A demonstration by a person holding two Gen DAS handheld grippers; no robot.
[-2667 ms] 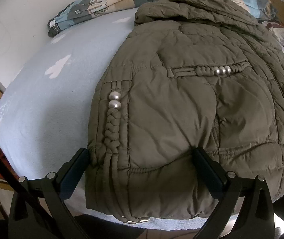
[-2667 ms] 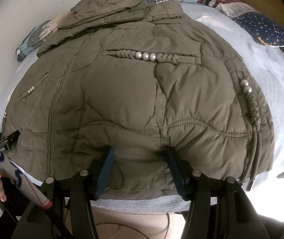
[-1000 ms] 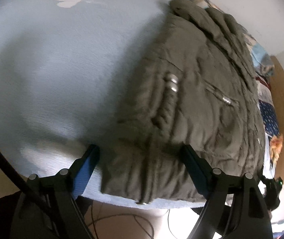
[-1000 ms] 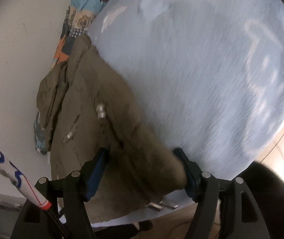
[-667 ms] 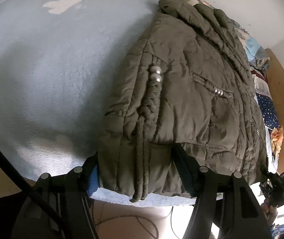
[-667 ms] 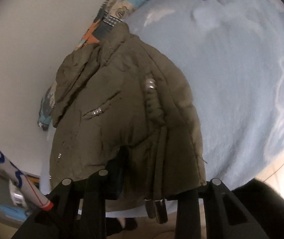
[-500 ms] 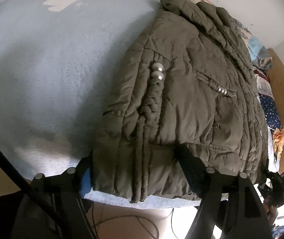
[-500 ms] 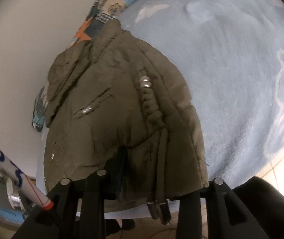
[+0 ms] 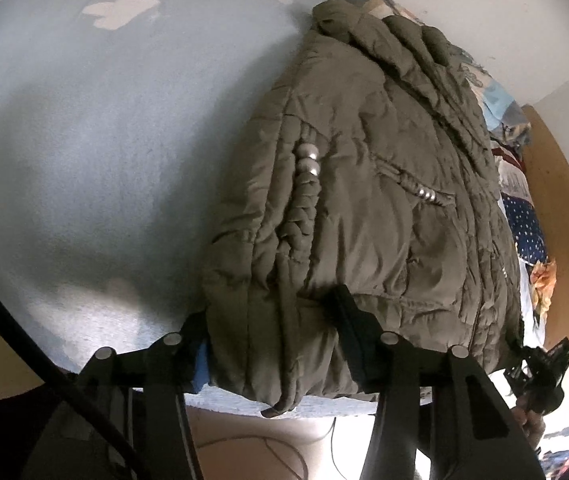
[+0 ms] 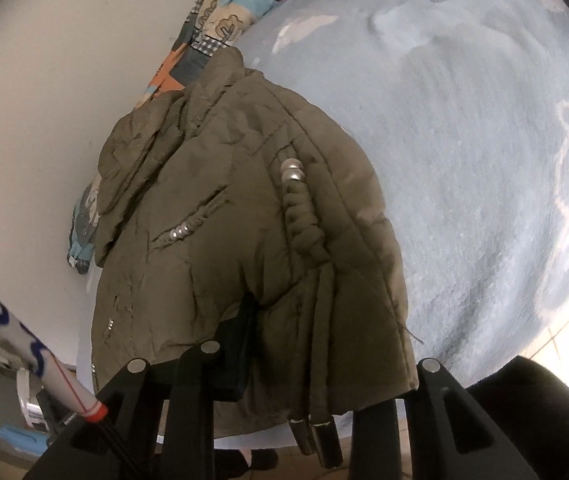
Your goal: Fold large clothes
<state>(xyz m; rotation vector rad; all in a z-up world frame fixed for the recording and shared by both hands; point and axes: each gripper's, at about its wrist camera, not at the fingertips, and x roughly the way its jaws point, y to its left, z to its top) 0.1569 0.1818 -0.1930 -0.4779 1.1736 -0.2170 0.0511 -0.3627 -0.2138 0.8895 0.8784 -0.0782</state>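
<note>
Now your left gripper [image 9: 276,336] and right gripper [image 10: 312,344] each clench the jacket [image 9: 364,200] hem at the blue bedspread's [image 9: 84,140] edge; the right's far finger seems buried.

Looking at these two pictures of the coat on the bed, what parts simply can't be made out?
- Left wrist view: the left gripper has its fingers sunk into the jacket hem, so their tips are hidden by fabric.
- Right wrist view: the right gripper has one finger hidden behind the hem.
- Both views: the jacket's underside and sleeves are hidden by its own bulk.
- The patterned bedding is cut off by the edge.
</note>
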